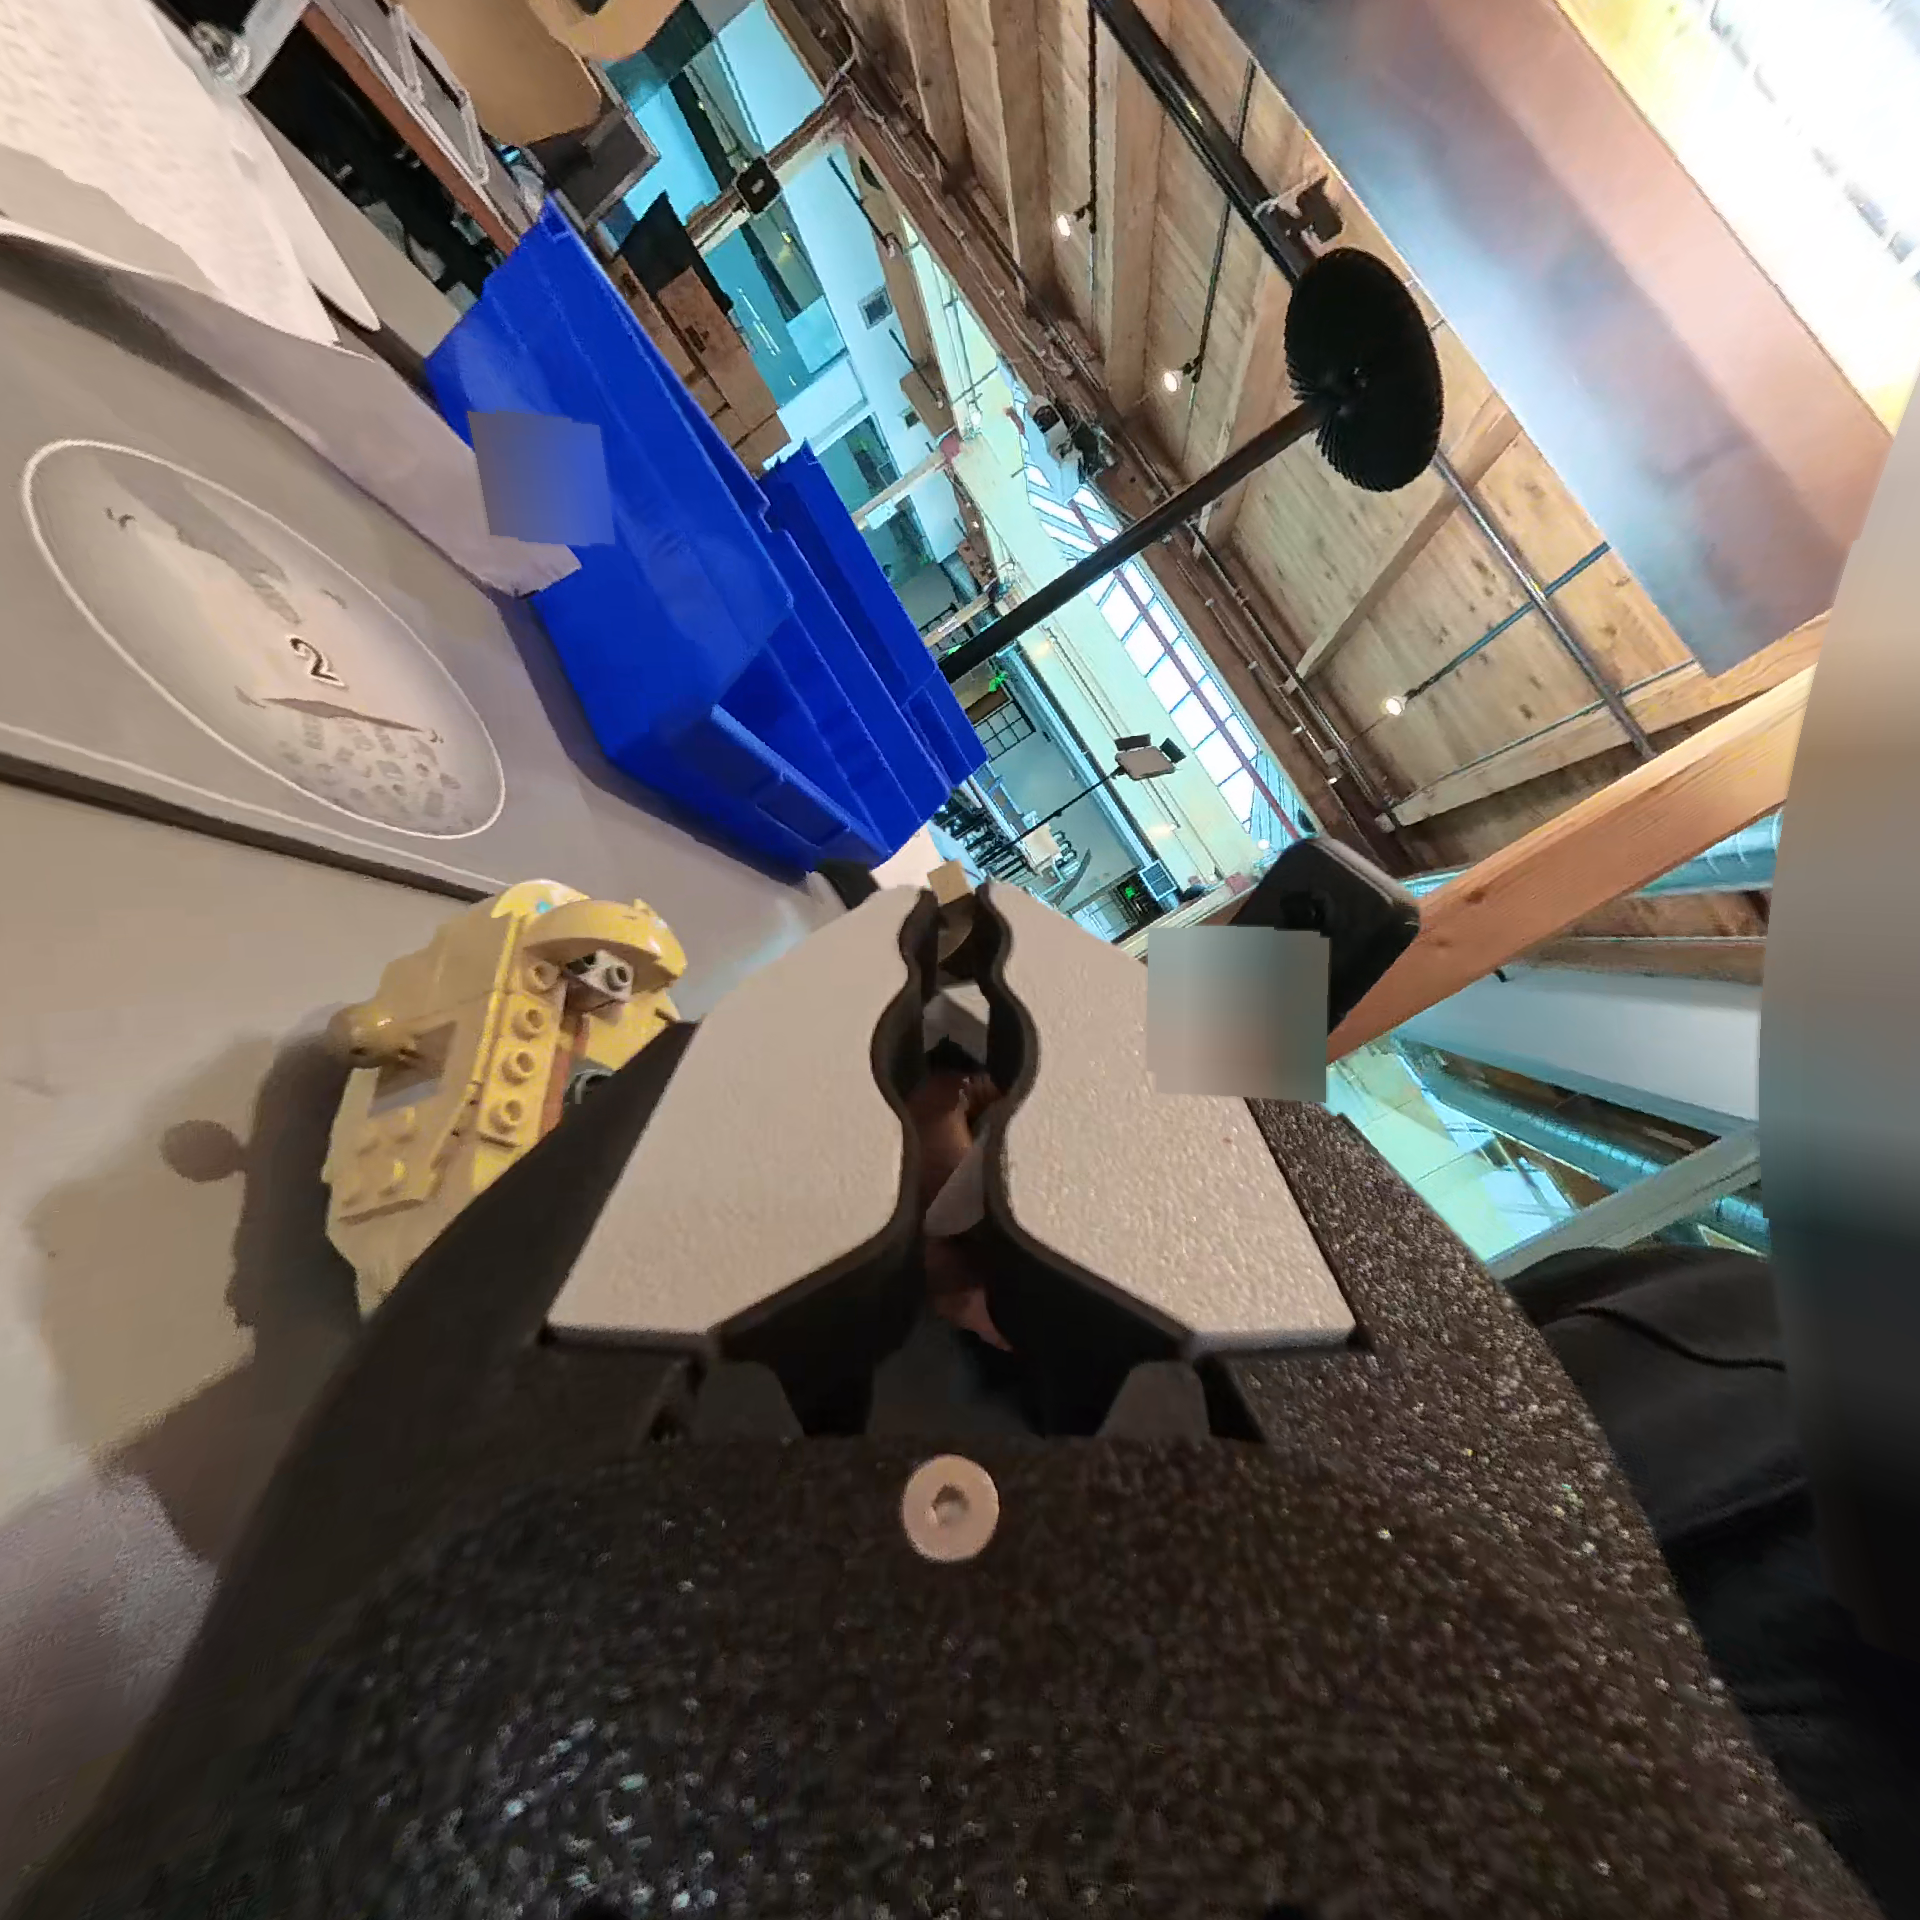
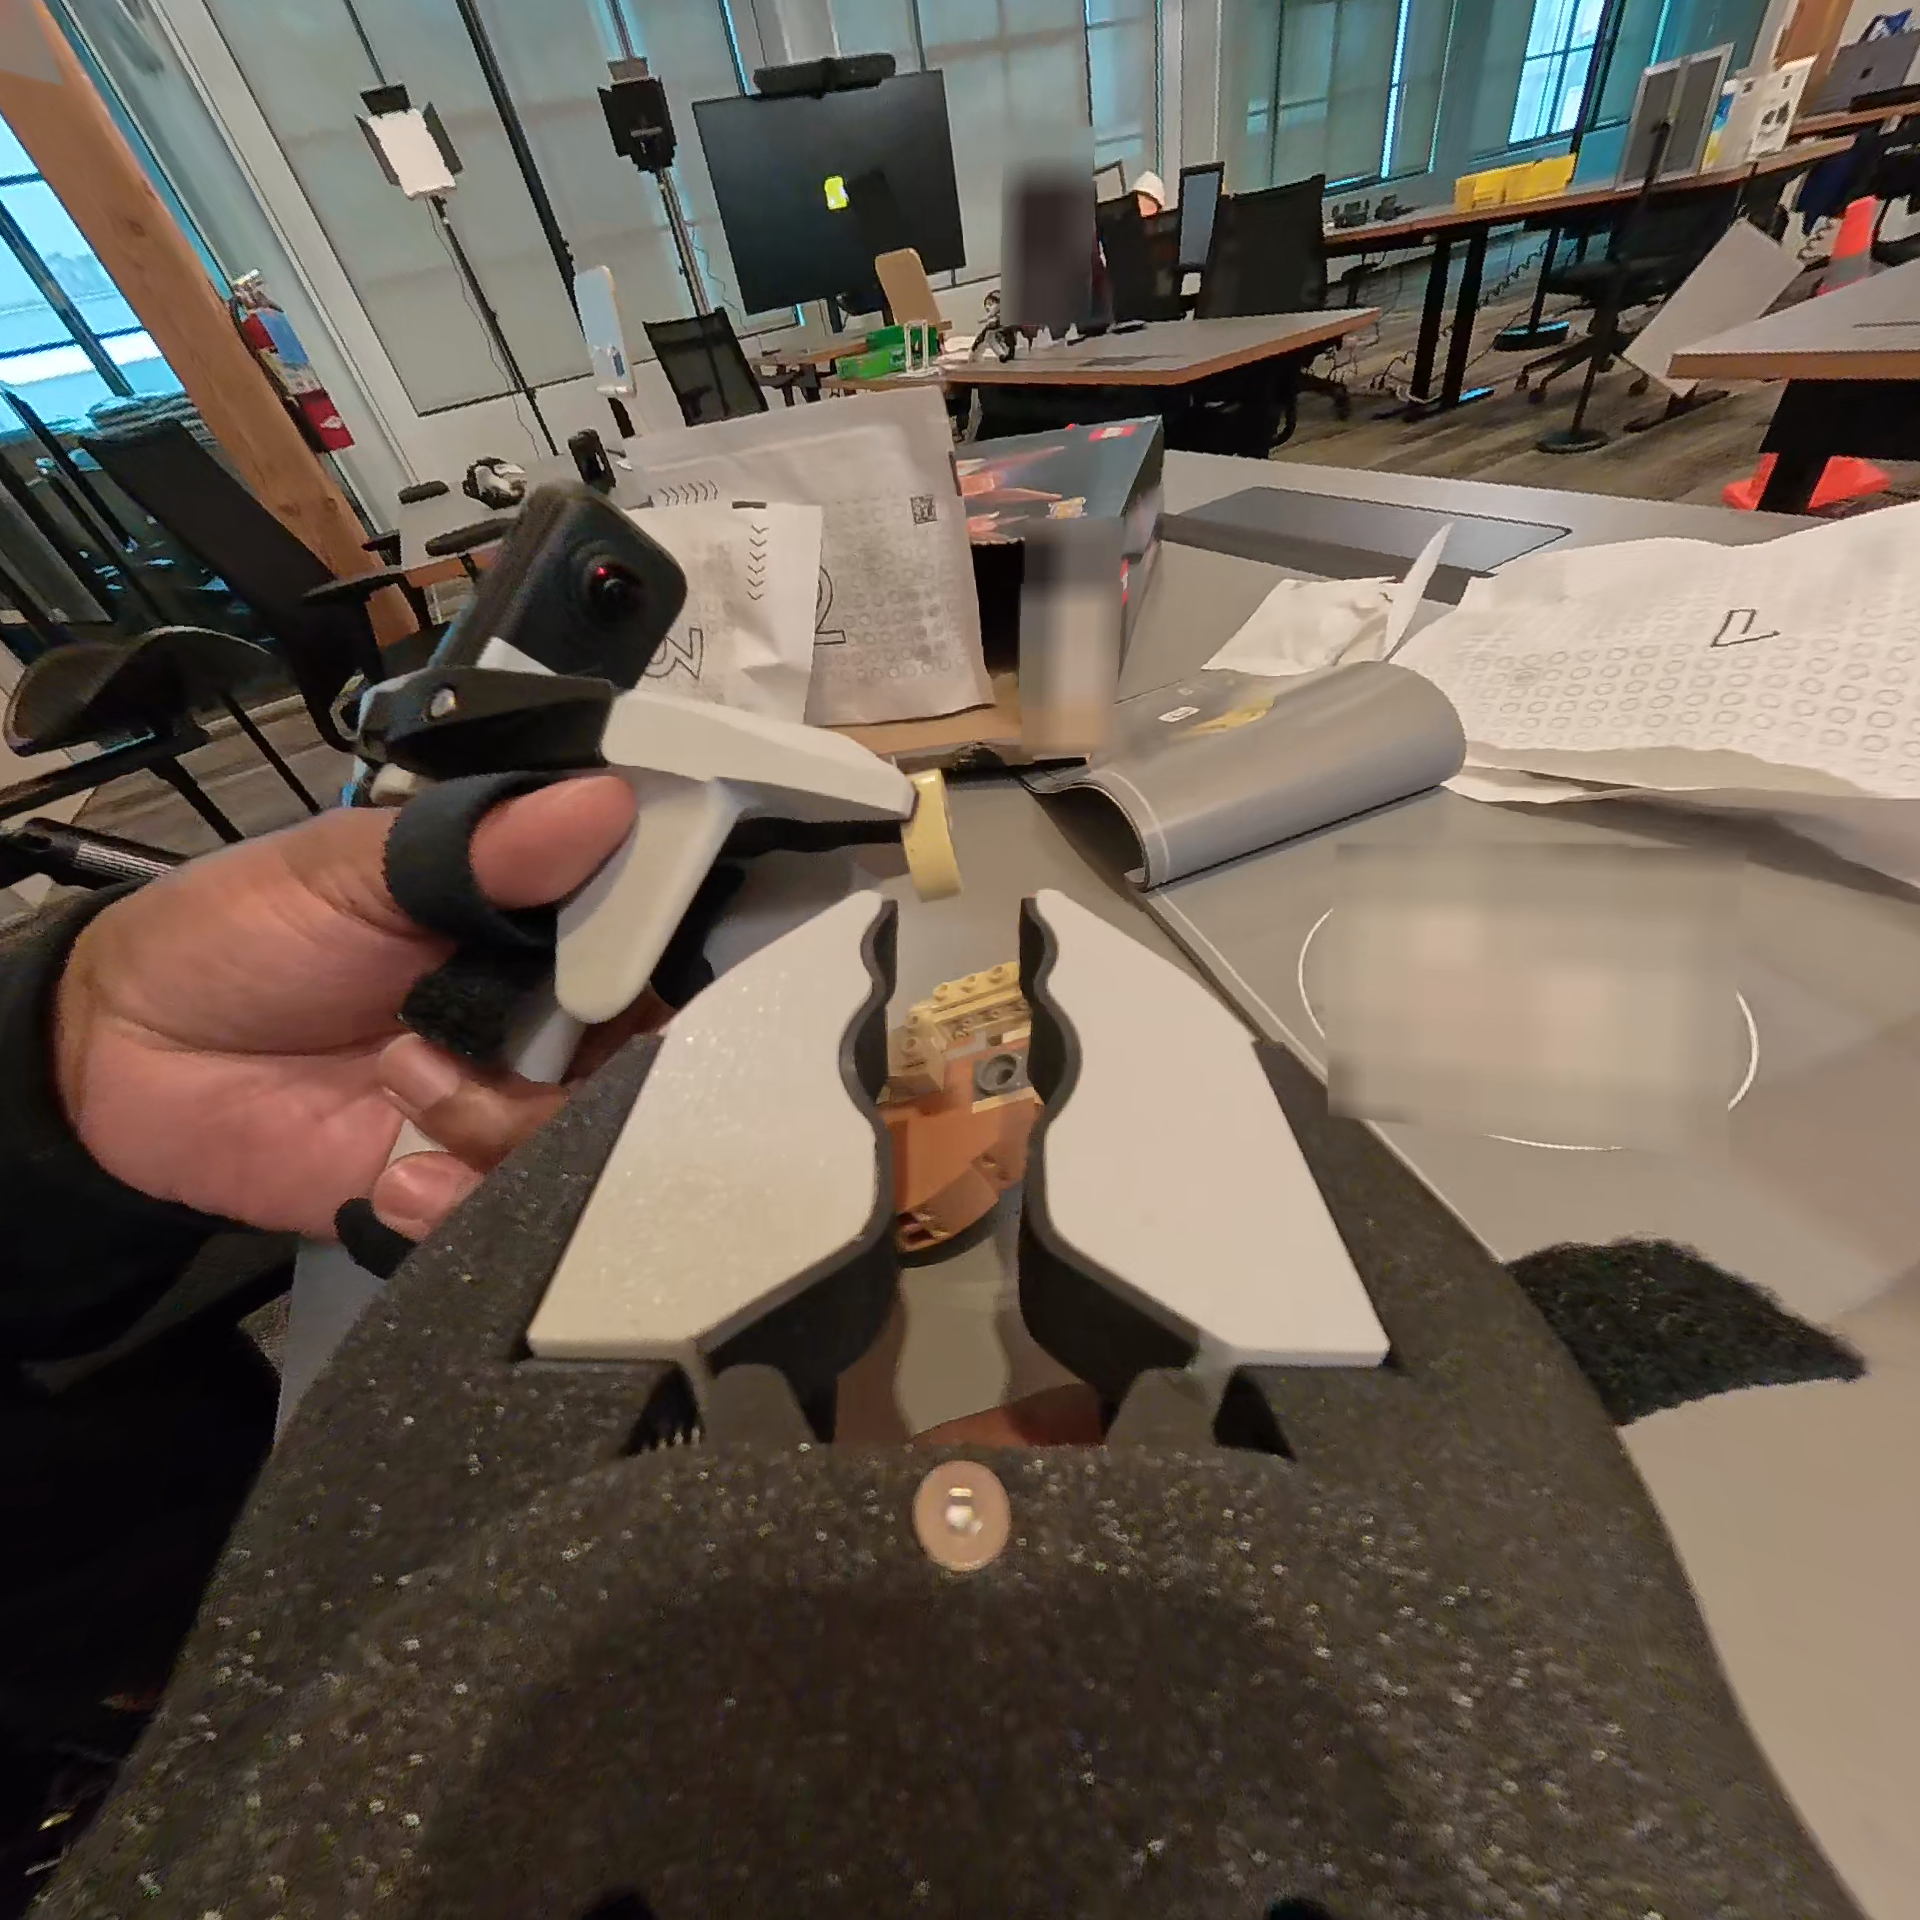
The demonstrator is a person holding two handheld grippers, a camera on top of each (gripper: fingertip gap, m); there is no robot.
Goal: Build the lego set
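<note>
My left gripper is shut on a small tan rounded brick piece, pinched at the very fingertips. In the right wrist view the left gripper comes in from the left, held by a hand, with the tan piece hanging from its tips just above and ahead of my right gripper. My right gripper's fingers close around a tan and brown brick model, and both pads touch its sides. In the left wrist view the model lies on the grey table, partly hidden behind my left gripper.
Stacked blue bins stand beyond the model. An open grey booklet lies to the right, with a circle-marked page. White paper bags and a dark box sit at the back of the table. Left and right tips are no more than a few centimetres apart.
</note>
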